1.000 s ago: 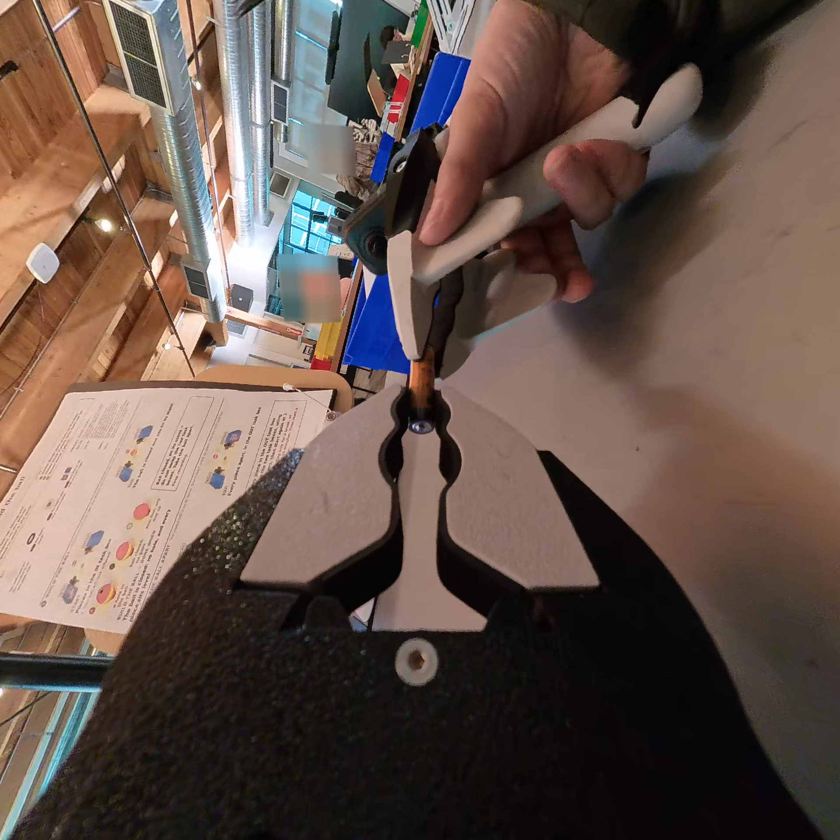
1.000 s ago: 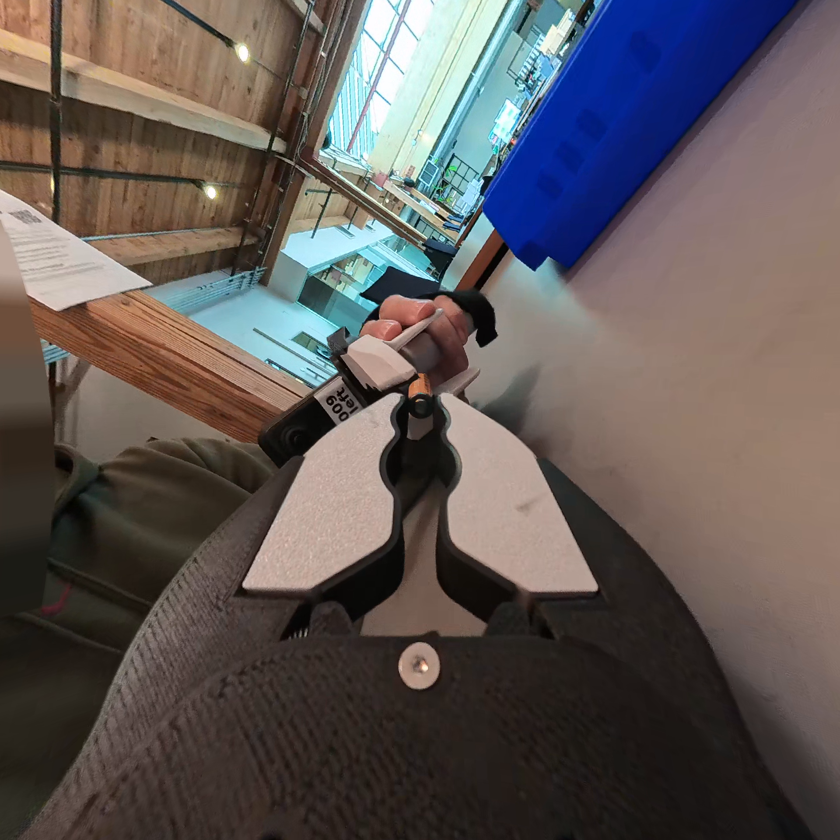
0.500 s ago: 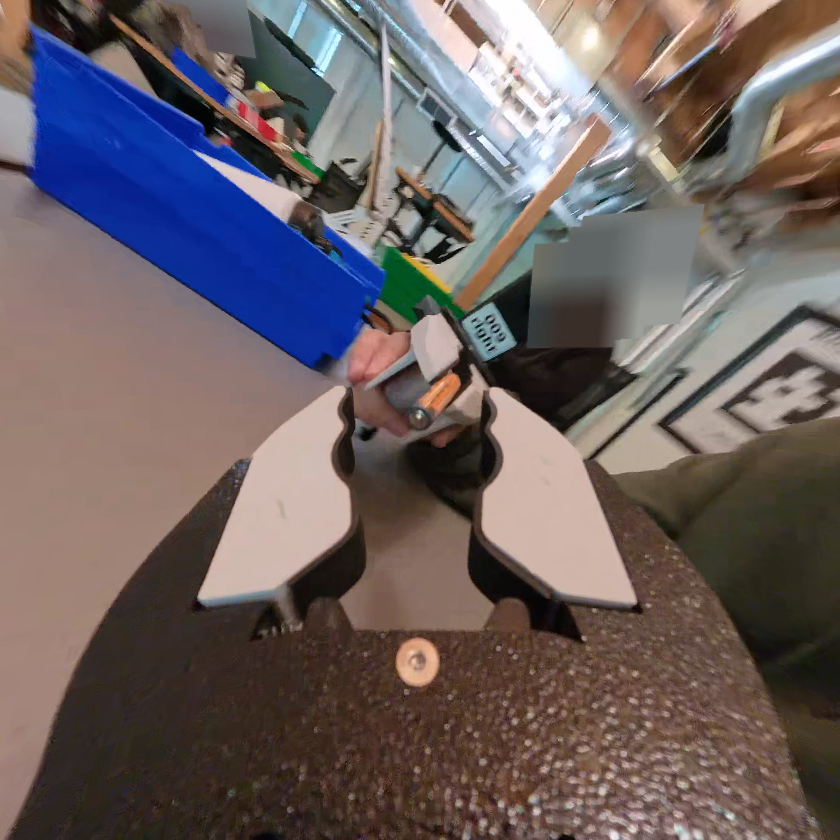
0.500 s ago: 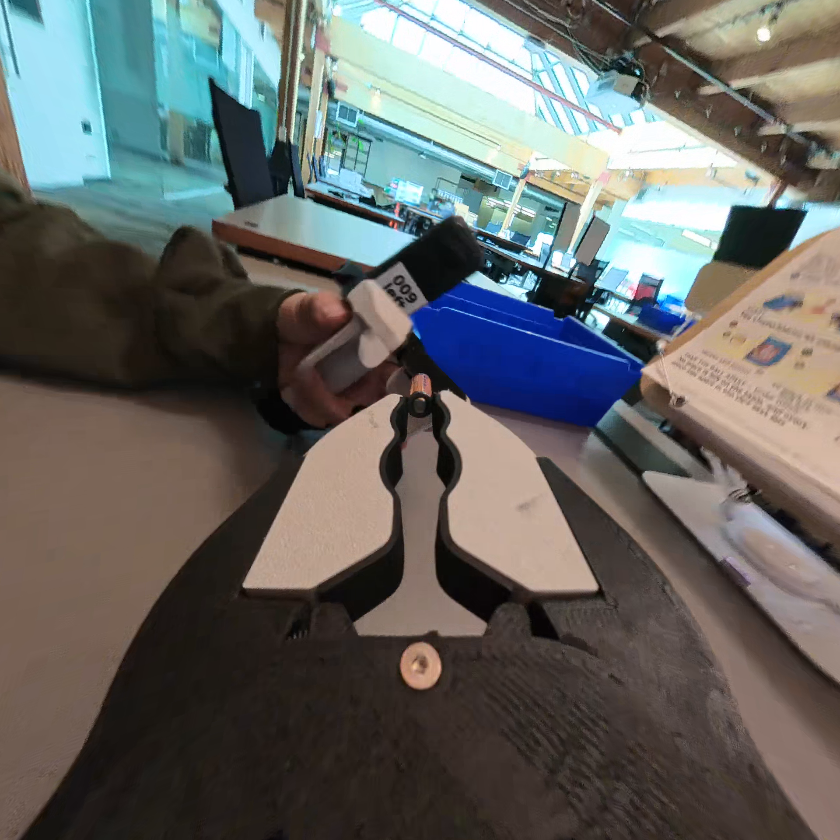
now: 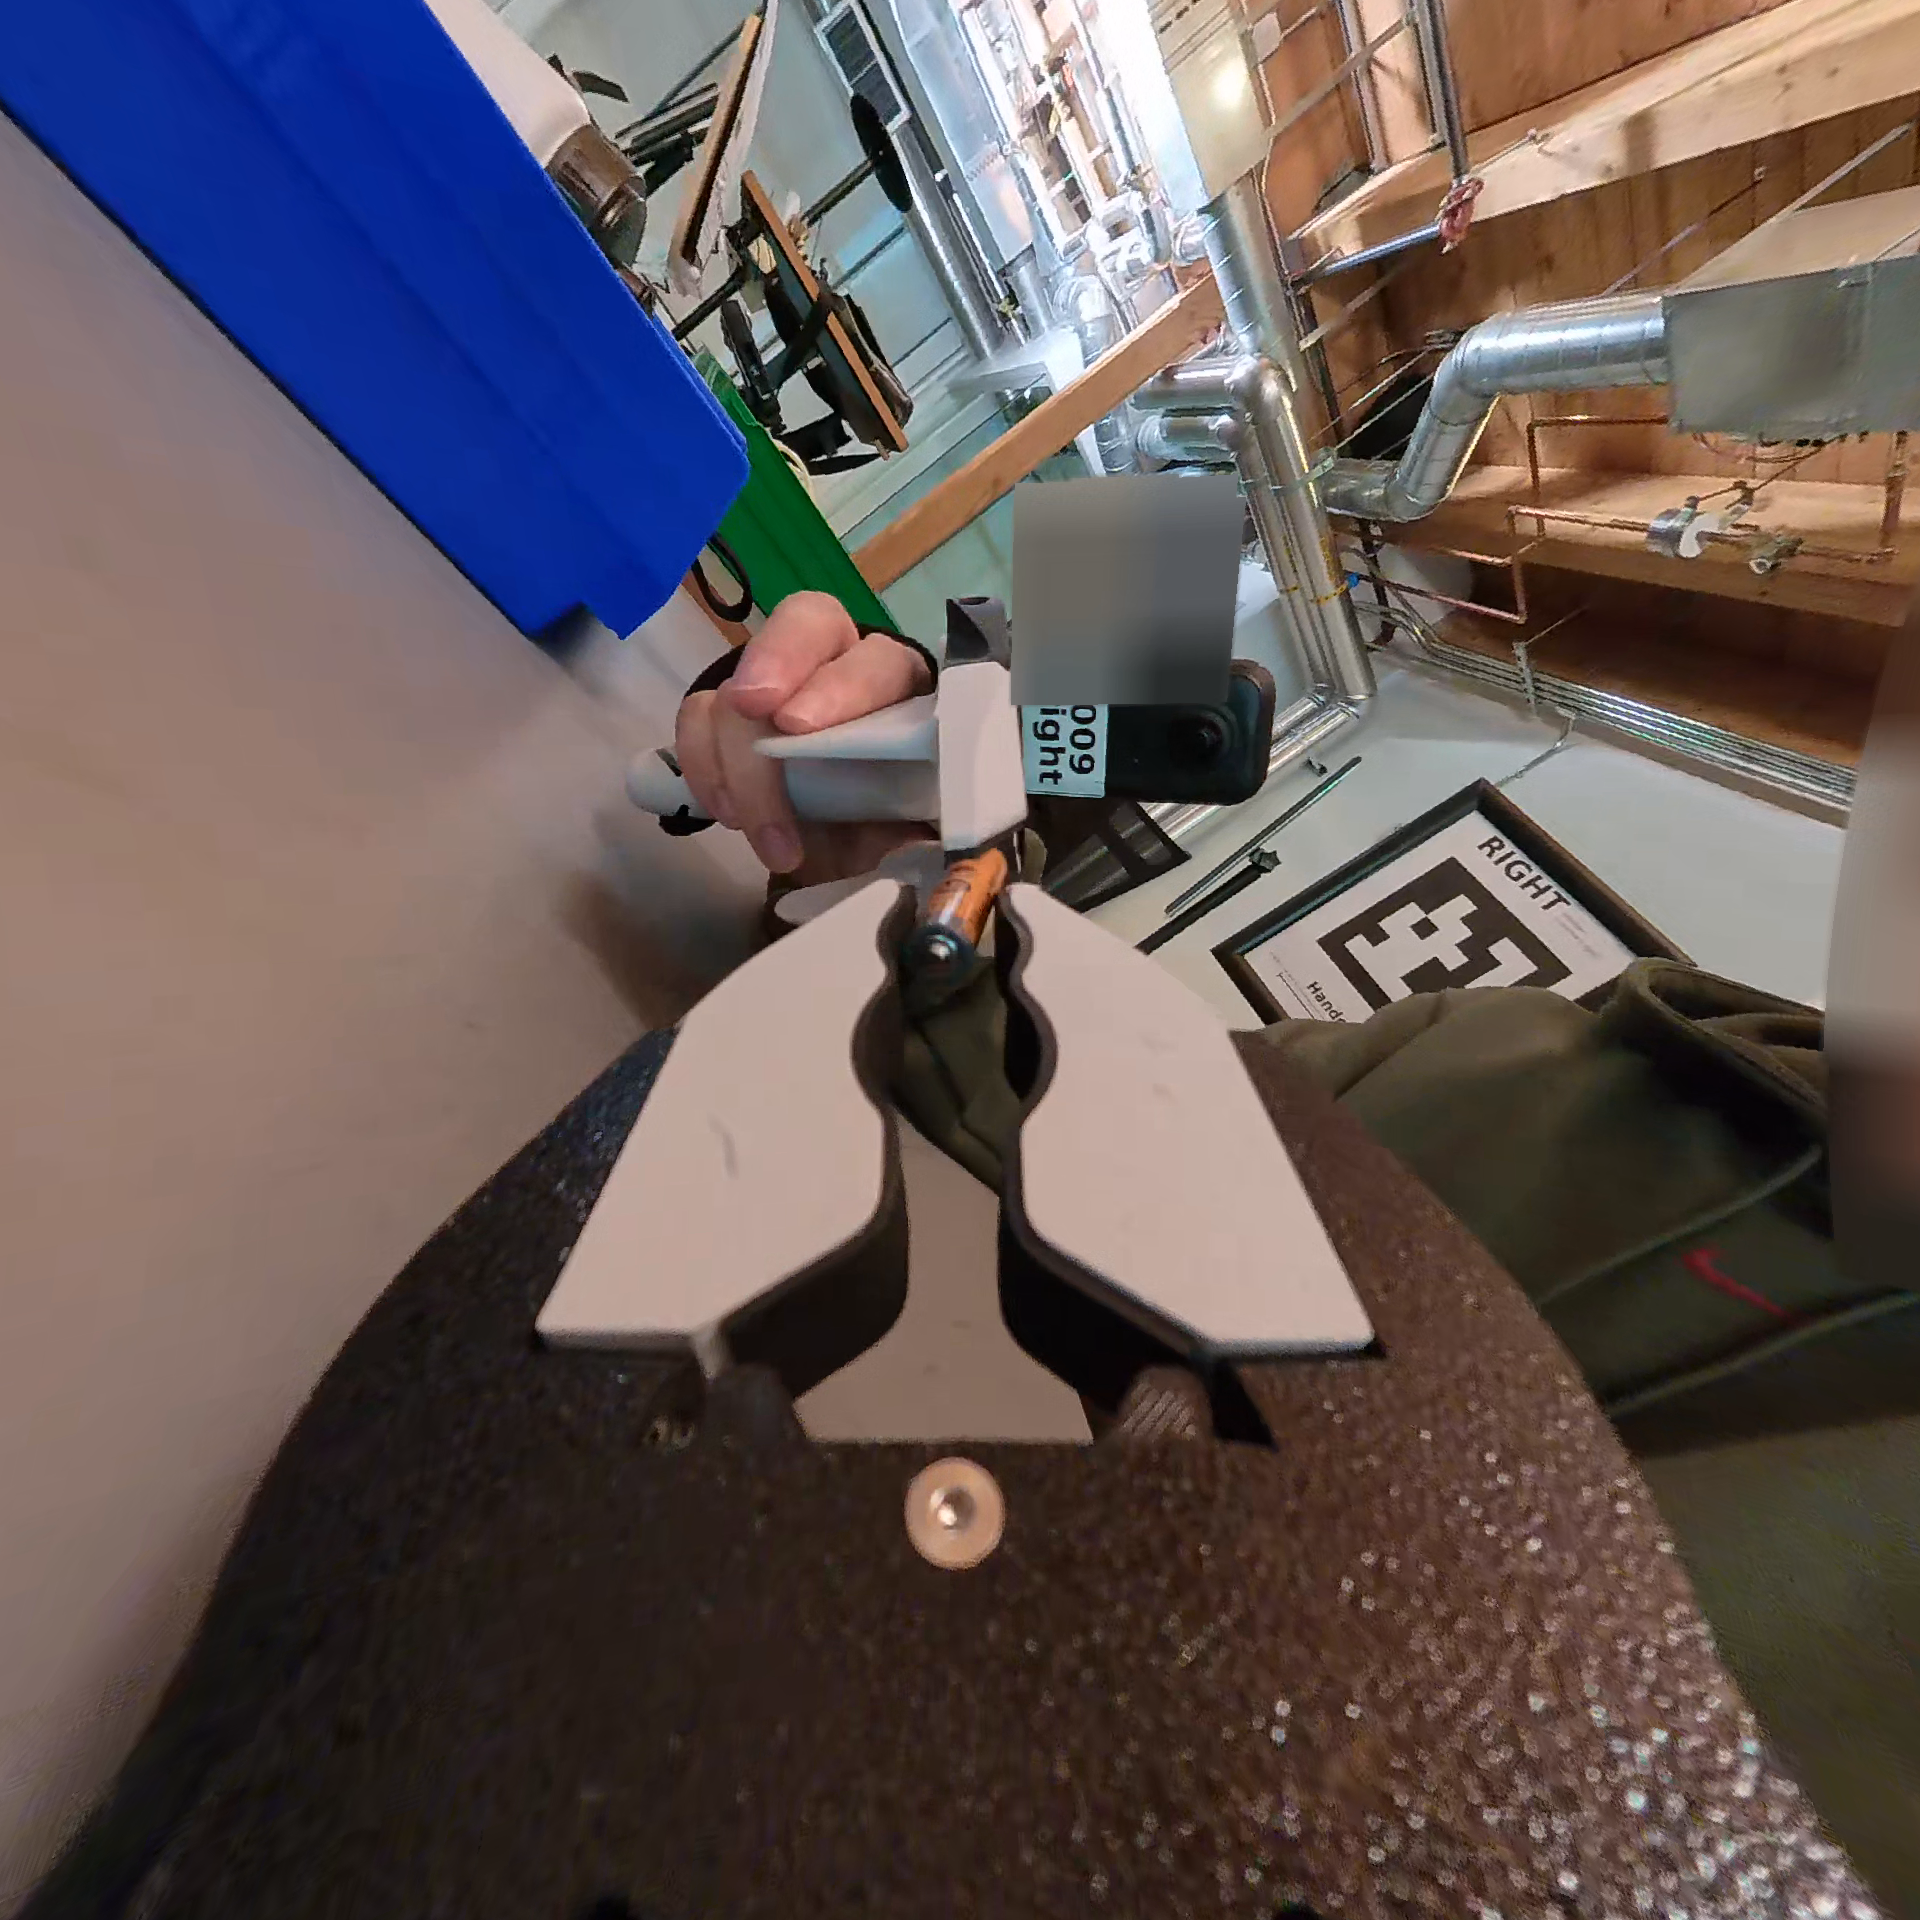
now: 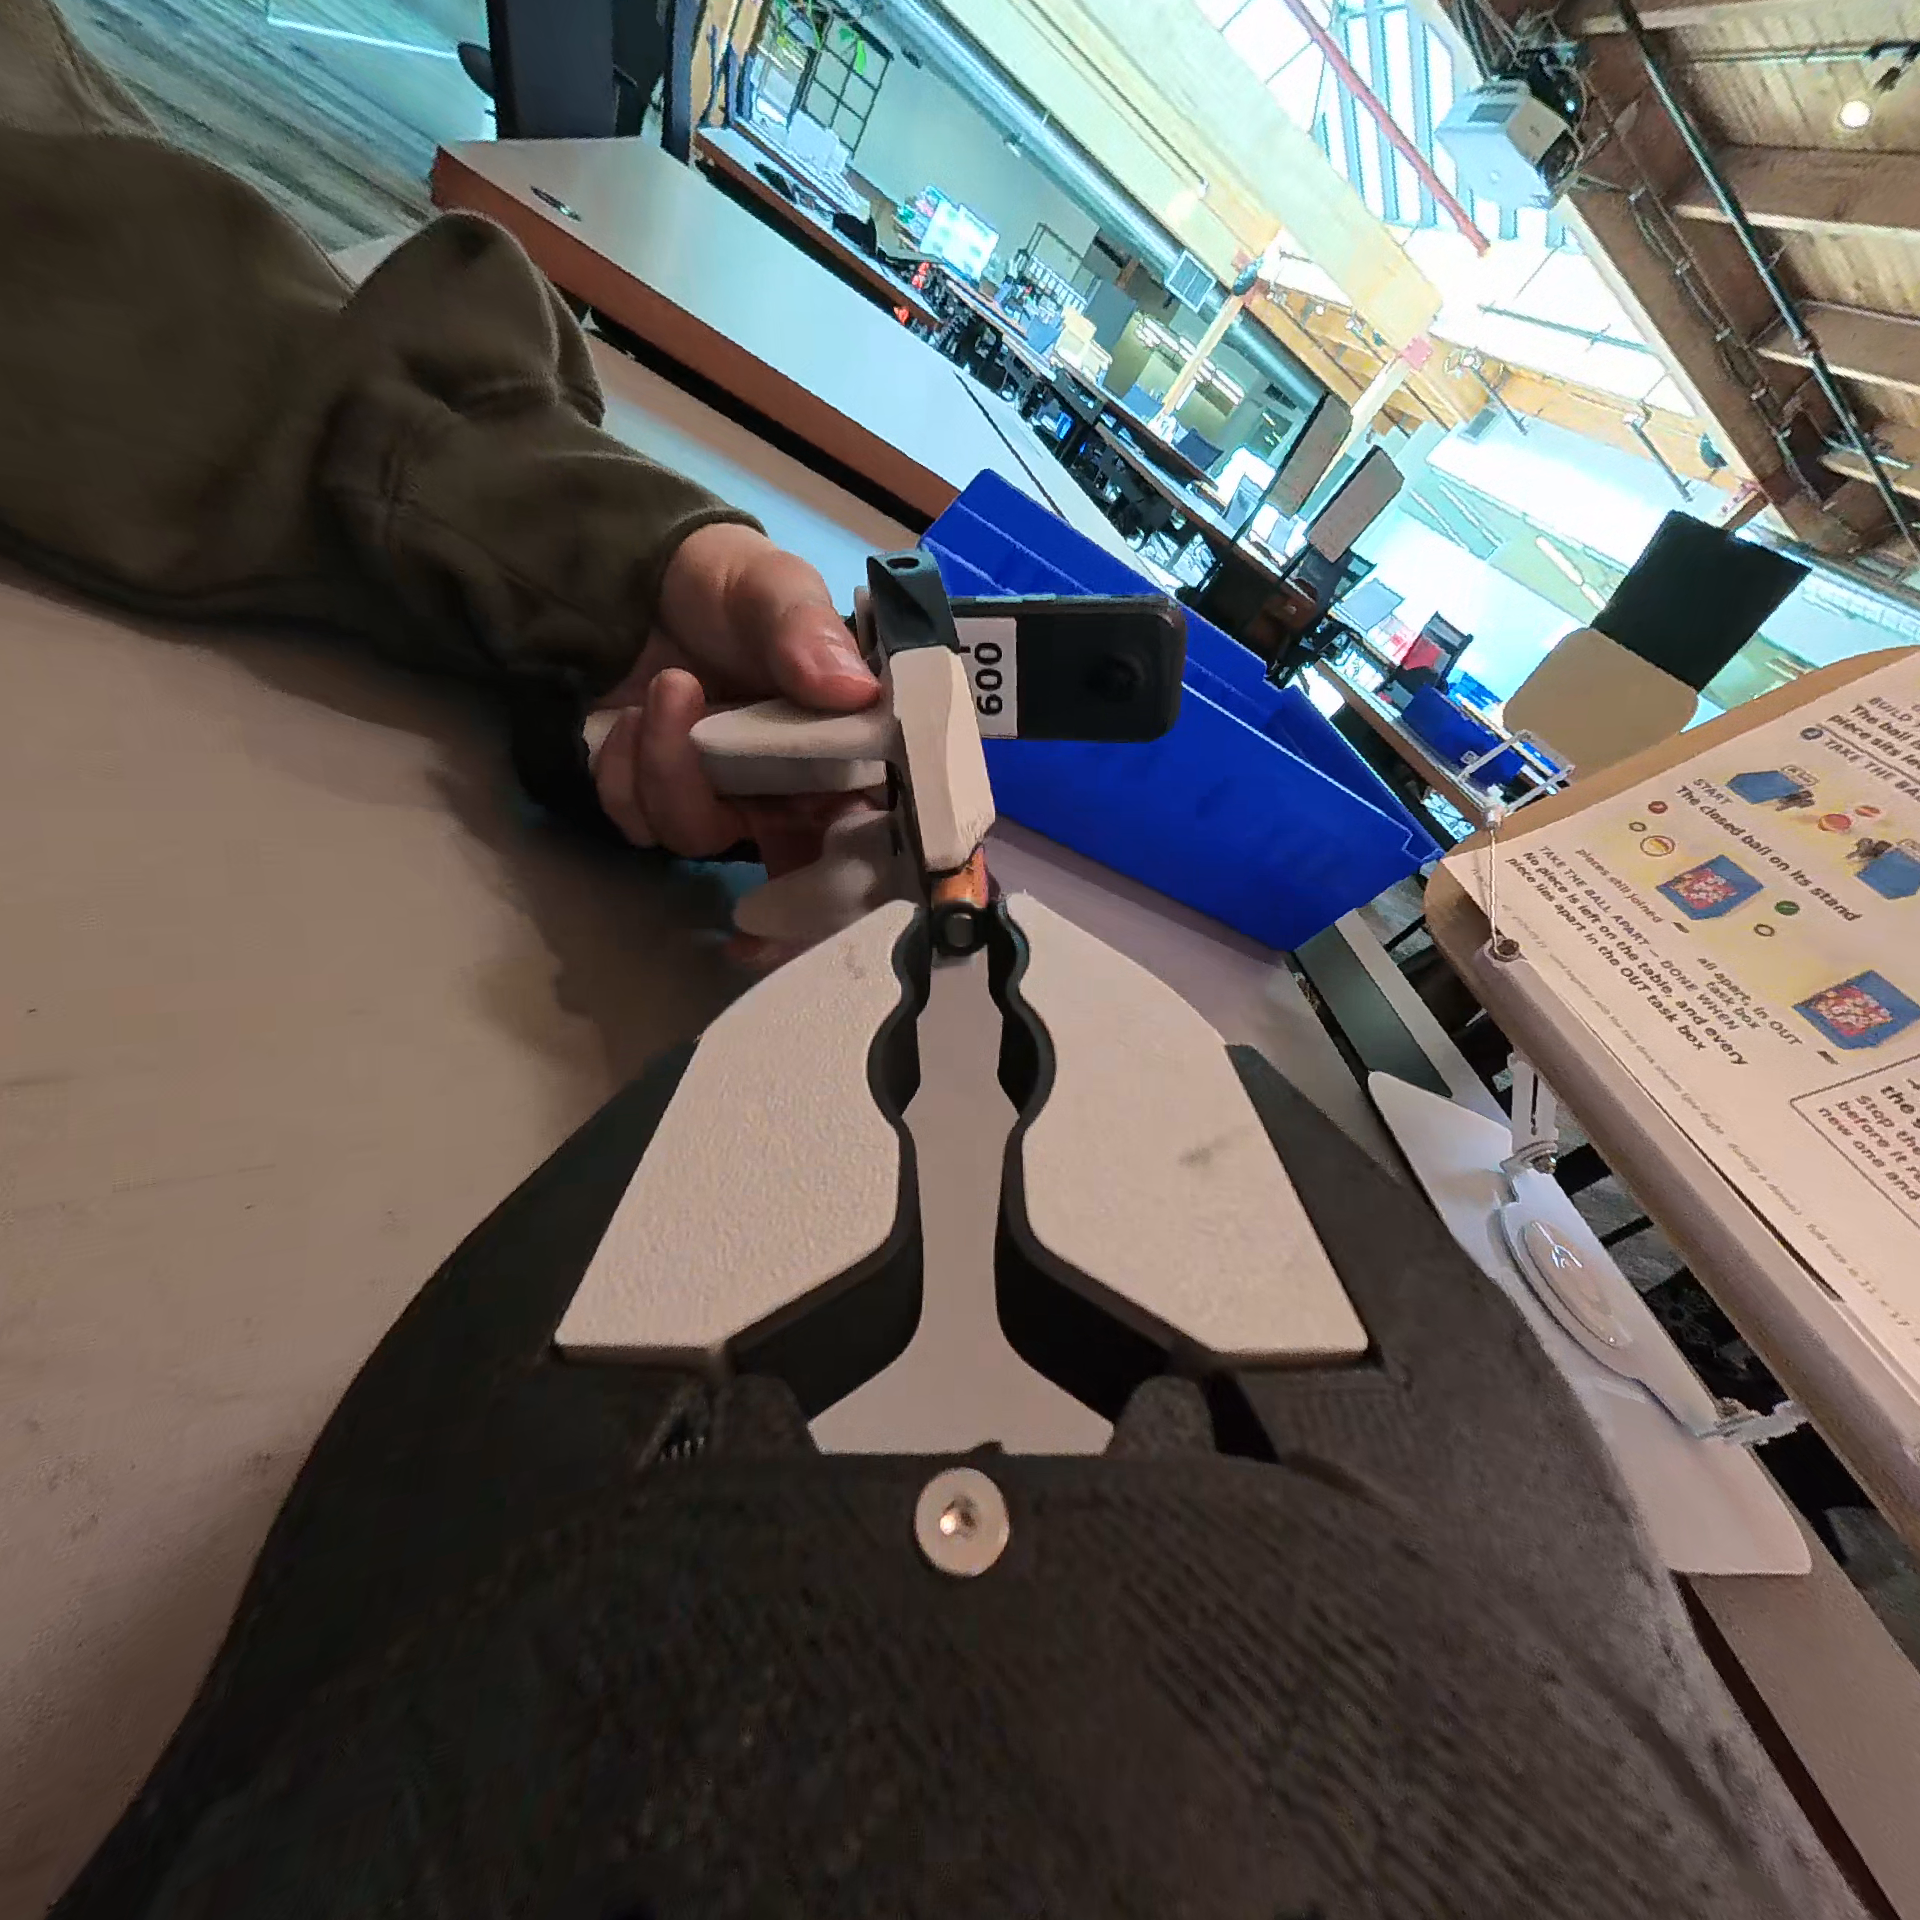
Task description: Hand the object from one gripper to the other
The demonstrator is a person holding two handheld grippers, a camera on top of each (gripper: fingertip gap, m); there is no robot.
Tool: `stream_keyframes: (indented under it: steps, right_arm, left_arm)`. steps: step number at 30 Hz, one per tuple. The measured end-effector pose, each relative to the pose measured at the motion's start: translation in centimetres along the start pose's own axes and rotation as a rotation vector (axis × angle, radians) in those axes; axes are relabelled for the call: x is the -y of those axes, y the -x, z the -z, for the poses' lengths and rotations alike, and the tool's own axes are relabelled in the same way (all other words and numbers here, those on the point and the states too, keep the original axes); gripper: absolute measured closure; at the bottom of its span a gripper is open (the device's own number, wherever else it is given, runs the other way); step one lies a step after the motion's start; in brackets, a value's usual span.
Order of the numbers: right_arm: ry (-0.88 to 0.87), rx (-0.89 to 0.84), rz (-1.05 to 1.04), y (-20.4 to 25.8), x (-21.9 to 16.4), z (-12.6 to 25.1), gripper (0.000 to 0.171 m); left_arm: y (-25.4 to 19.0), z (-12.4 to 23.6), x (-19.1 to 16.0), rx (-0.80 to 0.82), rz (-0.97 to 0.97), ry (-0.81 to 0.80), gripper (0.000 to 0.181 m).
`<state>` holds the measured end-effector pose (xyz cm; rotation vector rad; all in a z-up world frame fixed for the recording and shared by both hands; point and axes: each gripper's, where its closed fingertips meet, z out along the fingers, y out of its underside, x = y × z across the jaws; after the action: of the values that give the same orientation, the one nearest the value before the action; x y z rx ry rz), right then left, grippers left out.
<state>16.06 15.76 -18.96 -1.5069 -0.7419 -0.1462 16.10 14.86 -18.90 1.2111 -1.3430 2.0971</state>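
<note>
Copper-and-black battery (image 6: 961,891) held in mid-air at the tips of the right gripper (image 6: 958,932), with the left gripper (image 5: 951,920) narrowed around its other end.
Right jaws stand clamped on the dark end cap. Left jaws are nearly together either side of the cell, but pad contact cannot be confirmed. Judged risks: the cylinder is smooth, hard and round, and flat matte grey pads catch only short lengths of it. It may pivot or squirt out if the right releases before the left bears firmly. It lies skewed across the left jaws, which favours twisting. A drop would meet the smooth grey table (image 5: 260,831) below and probably roll. A blue plastic bin (image 6: 1143,790) stands beyond the tips.
</note>
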Motion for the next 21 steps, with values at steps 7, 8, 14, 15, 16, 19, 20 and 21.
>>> stream_keyframes:
  steps: [7, 8, 14, 15, 16, 19, 20, 21]
  right_arm:
    - [0.114, -0.045, -0.1, -0.6, -2.0, -0.1, 0.148]
    - [0.113, -0.056, -0.153, -0.9, -2.1, -0.1, 0.144]
    - [-0.092, 0.052, -0.96, -2.3, -0.8, 0.1, 0.129]
    - [-0.176, 0.109, -1.118, -2.5, 0.0, 0.3, 0.134]
    - [-0.259, 0.169, -1.261, -2.7, 0.6, 0.6, 0.136]
    - [-0.371, 0.333, -1.512, -2.6, 1.3, 1.3, 0.148]
    - [-0.355, 0.351, -1.521, -2.3, 1.2, 1.3, 0.148]
    - [-0.315, 0.351, -1.522, -1.8, 0.8, 1.1, 0.145]
  left_arm:
    - [1.5, 0.7, 1.0, 0.205, -0.249, -0.015, 0.171]
    - [1.4, 1.0, 1.7, 0.249, -0.339, -0.044, 0.171]
    - [-0.8, 1.4, 3.3, 0.469, -1.23, -0.029, 0.171]
    - [-0.9, 1.2, 3.0, 0.5, -1.348, 0.007, 0.171]
    - [-0.9, 0.9, 2.7, 0.521, -1.446, 0.042, 0.171]
    - [-0.5, 0.2, 1.9, 0.567, -1.606, 0.125, 0.171]
    - [-0.4, -0.1, 1.7, 0.573, -1.641, 0.142, 0.171]
    - [-0.3, -0.2, 1.5, 0.583, -1.67, 0.16, 0.171]
